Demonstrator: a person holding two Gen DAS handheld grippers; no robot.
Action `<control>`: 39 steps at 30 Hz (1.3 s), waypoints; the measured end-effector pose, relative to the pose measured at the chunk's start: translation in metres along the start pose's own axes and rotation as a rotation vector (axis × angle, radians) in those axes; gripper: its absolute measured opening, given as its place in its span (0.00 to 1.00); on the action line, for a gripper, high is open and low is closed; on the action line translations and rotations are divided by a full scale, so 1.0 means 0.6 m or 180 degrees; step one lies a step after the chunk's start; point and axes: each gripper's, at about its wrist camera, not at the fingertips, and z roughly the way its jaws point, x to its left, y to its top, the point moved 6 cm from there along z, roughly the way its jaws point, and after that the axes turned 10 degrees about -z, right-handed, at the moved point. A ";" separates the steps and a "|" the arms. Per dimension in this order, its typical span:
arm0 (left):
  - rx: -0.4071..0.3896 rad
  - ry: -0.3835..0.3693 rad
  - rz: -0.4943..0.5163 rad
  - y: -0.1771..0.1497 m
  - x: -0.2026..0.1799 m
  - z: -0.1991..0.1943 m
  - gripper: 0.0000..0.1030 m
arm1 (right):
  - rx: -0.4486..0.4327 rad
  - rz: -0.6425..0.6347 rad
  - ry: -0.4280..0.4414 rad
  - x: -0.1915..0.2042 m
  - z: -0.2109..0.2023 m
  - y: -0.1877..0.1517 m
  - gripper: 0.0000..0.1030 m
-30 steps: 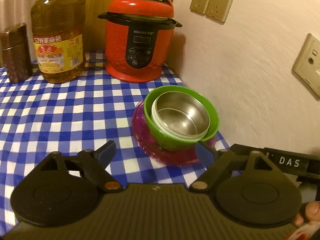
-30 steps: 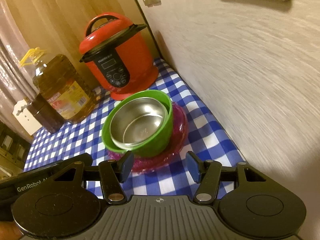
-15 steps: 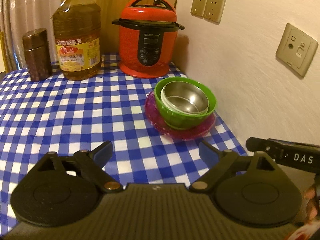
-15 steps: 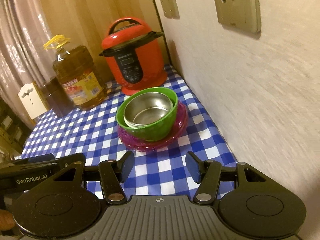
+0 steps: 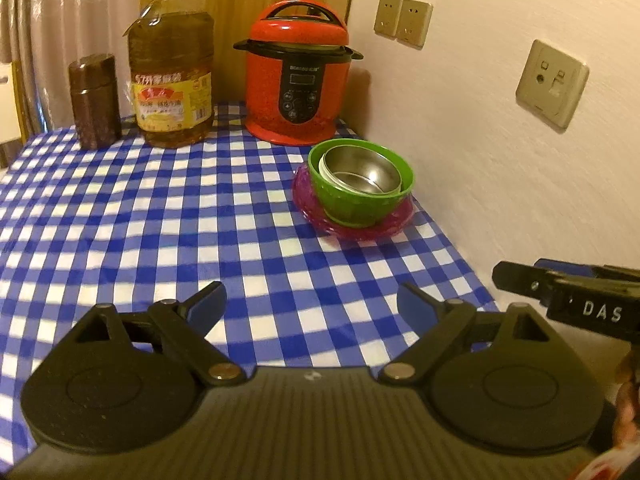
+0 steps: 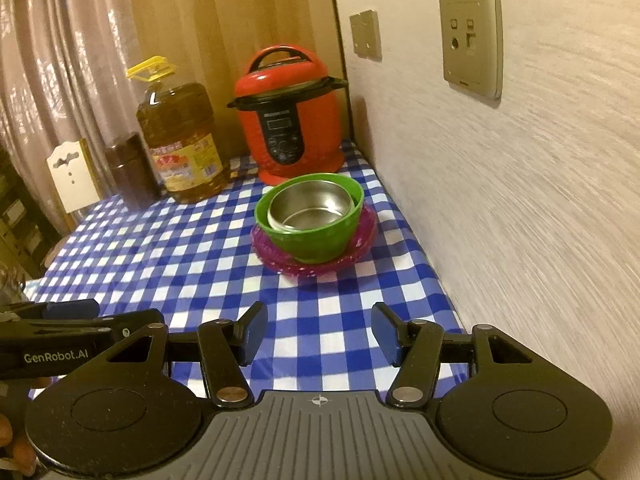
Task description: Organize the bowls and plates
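Left wrist view: left tongs (image 5: 311,306) spread wide, nothing between the blue pads, poised above the checked cloth.
Right wrist view: right tongs (image 6: 319,334) also wide apart and empty — pads clear of the dishes.
Stack: 3 pieces nested near the wall on the right side of the desk (image 5: 120,208).
Steel bowl (image 5: 362,172): sits inside the green bowl, tilted slightly, its rim leaning toward the green bowl's left inner wall.
Green bowl (image 5: 360,204): upright on the pink plate, holding the steel bowl.
Pink plate (image 5: 308,196): translucent, flat on the cloth, its rim showing all around the green bowl's base.
Same stack, right wrist view: steel bowl (image 6: 312,210) in green bowl (image 6: 316,240) on pink plate (image 6: 276,258), ahead of the right tongs and well apart from them.
Pressure cooker (image 5: 298,80): red with a black control panel, lid on, standing in the back corner just behind the stack.
Oil bottle (image 5: 170,64): large, yellow cap and handle, left of the cooker.
Brown jar (image 5: 94,102): dark, lidded, just left of the oil bottle.
Wall sockets (image 5: 403,22): 2 plates side by side above the cooker — 1 more socket plate (image 5: 552,82) farther right.
Other device: the right unit's black body (image 5: 576,300) shows at the right edge of the left wrist view.
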 end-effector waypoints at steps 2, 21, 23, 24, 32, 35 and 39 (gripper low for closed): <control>0.0021 0.0005 -0.0044 -0.009 0.005 -0.011 0.88 | -0.0011 -0.0044 -0.0011 0.010 -0.012 -0.007 0.56; -0.0089 0.0258 0.0080 -0.061 0.015 -0.081 0.88 | 0.0014 -0.0126 -0.0050 0.048 -0.080 -0.058 0.56; -0.0073 0.0261 0.0096 -0.068 0.015 -0.081 0.89 | 0.0038 -0.0133 -0.0047 0.051 -0.079 -0.062 0.56; -0.0073 0.0263 0.0097 -0.071 0.015 -0.082 0.89 | 0.0047 -0.0145 -0.0047 0.053 -0.078 -0.064 0.56; -0.0014 0.0263 0.0100 -0.084 0.016 -0.080 0.89 | 0.0135 -0.0171 -0.0026 0.065 -0.071 -0.084 0.56; -0.0006 0.0265 0.0115 -0.085 0.016 -0.081 0.89 | 0.0153 -0.0153 -0.0025 0.065 -0.069 -0.088 0.56; -0.0006 0.0262 0.0113 -0.085 0.015 -0.081 0.89 | 0.0150 -0.0143 -0.0033 0.063 -0.069 -0.088 0.56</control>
